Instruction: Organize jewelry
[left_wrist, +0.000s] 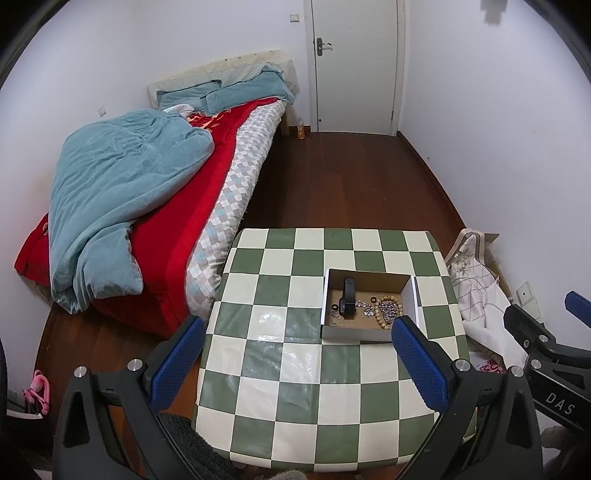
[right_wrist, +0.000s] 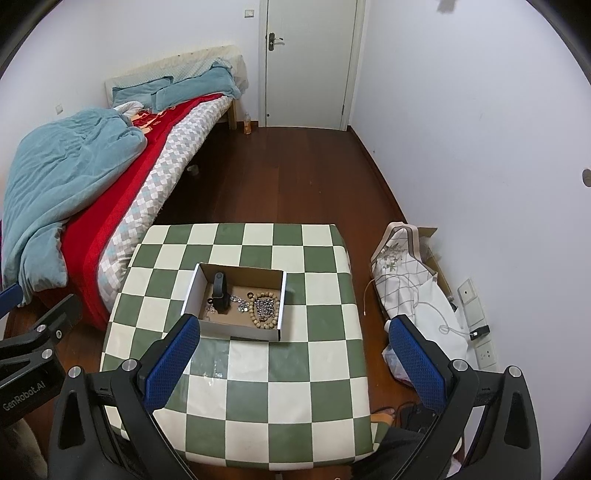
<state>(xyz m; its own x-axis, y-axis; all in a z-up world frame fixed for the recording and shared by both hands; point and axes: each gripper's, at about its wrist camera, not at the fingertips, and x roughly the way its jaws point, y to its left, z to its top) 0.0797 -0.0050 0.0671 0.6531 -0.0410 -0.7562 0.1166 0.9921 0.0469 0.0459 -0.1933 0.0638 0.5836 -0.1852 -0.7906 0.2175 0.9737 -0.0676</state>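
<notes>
A shallow white cardboard box (left_wrist: 328, 291) (right_wrist: 192, 286) sits on the green-and-white checkered table (left_wrist: 280, 373) (right_wrist: 280, 384). Inside lie a dark smartwatch (left_wrist: 348, 297) (right_wrist: 220, 291), a wooden bead bracelet (left_wrist: 380, 314) (right_wrist: 258, 314), a silver chain (left_wrist: 388, 309) (right_wrist: 266, 307), small black rings (left_wrist: 372, 298) (right_wrist: 250, 294) and small silver pieces. My left gripper (left_wrist: 297, 345) is open and empty, held above the table's near side. My right gripper (right_wrist: 295, 345) is open and empty, just right of the left one, which shows at the left edge (right_wrist: 37, 339).
A bed (left_wrist: 159, 192) with a teal duvet and red blanket stands left of the table. Dark wood floor (left_wrist: 351, 177) runs to a closed white door (left_wrist: 354, 66). A bundle of white fabric (right_wrist: 410, 291) lies by the right wall, near wall sockets (right_wrist: 476, 317).
</notes>
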